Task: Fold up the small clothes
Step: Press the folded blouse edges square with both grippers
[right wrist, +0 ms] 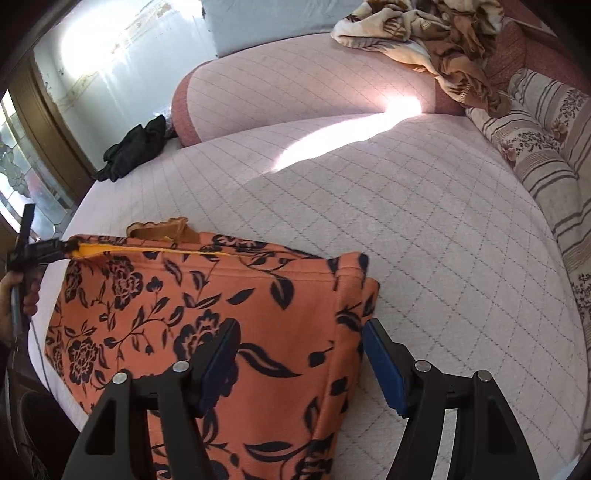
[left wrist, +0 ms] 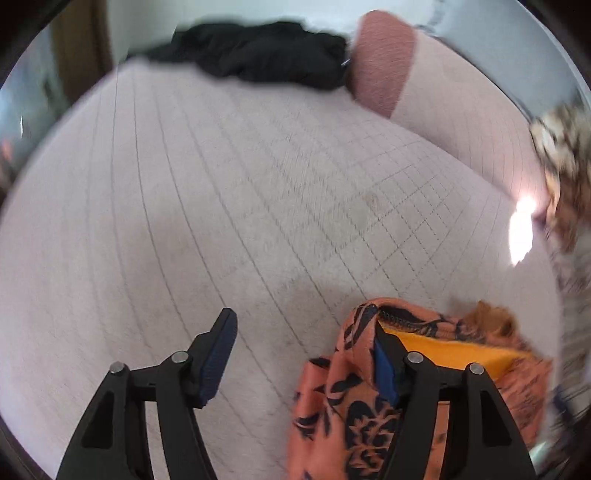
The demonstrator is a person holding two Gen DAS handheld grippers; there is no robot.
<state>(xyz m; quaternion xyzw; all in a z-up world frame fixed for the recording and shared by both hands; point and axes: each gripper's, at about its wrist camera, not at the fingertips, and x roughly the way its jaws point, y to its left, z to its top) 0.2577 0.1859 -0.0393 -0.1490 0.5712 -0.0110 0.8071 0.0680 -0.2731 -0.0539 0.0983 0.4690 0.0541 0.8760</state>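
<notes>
An orange garment with a dark floral print (right wrist: 229,306) lies flat on the quilted bed, its yellow lining showing along the far edge. My right gripper (right wrist: 299,343) is open just above the garment's near right part, the left finger over the cloth, the right finger past its edge. My left gripper (left wrist: 306,354) is open; the garment's corner (left wrist: 354,391) drapes over its right finger (left wrist: 384,365), the left finger (left wrist: 218,358) is bare. In the right wrist view the left gripper (right wrist: 40,247) sits at the garment's far left corner.
The pale pink quilted bed (right wrist: 406,240) spreads ahead. A black garment (right wrist: 136,147) lies at the far left beside a pink bolster (right wrist: 295,92). A crumpled beige floral blanket (right wrist: 424,33) and a striped cushion (right wrist: 546,158) sit at the right.
</notes>
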